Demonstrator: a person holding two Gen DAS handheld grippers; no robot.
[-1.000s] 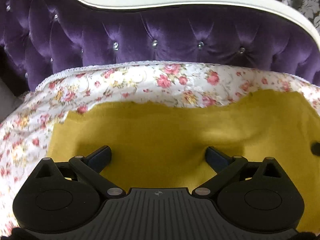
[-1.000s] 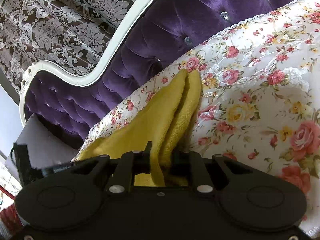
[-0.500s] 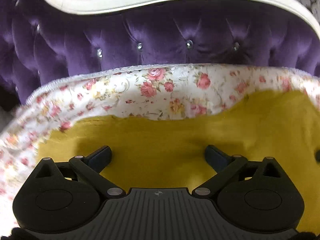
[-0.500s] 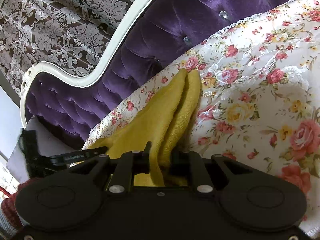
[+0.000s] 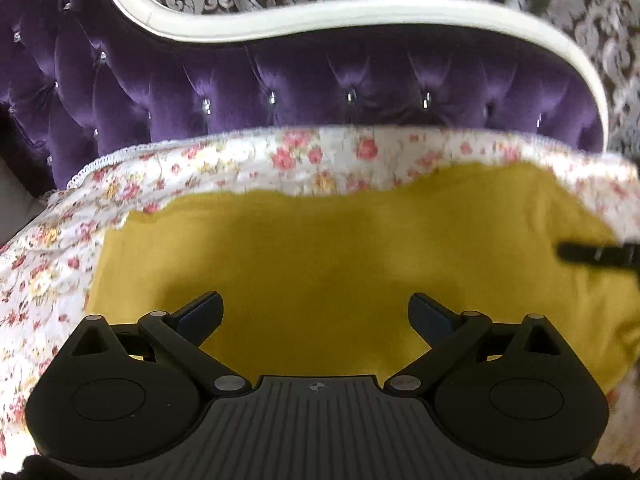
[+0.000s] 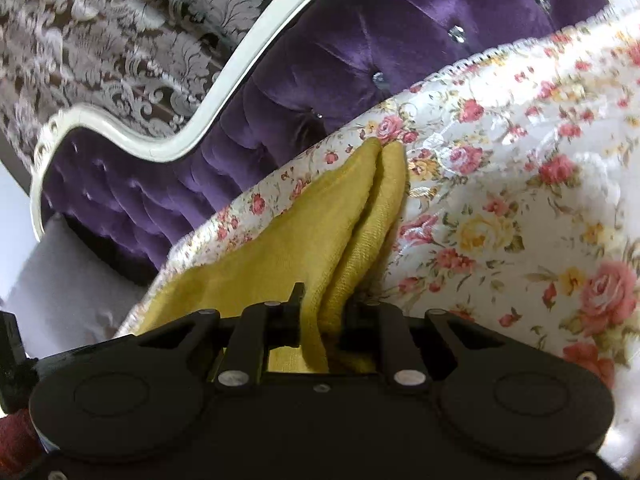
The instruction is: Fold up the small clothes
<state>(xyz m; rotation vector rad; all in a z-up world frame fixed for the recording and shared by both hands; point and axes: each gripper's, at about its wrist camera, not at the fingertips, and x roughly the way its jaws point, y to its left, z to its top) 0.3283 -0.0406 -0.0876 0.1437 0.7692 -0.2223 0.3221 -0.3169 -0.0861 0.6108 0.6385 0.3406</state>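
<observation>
A mustard-yellow knit garment lies flat on a floral bedspread. My left gripper is open and empty, its fingers wide apart just above the garment's near part. My right gripper is shut on a folded edge of the same garment, whose two layers rise up between the fingers. The right gripper's tip shows as a dark shape at the right edge of the left wrist view.
A purple tufted headboard with a white frame stands right behind the bedspread. Damask wallpaper is behind it. The floral bedspread spreads to the right of the garment. A grey surface lies beyond the bed's left edge.
The left gripper has drawn back and tilted up, so more headboard and wallpaper show. The right gripper still holds the folded edge and has shifted slightly.
</observation>
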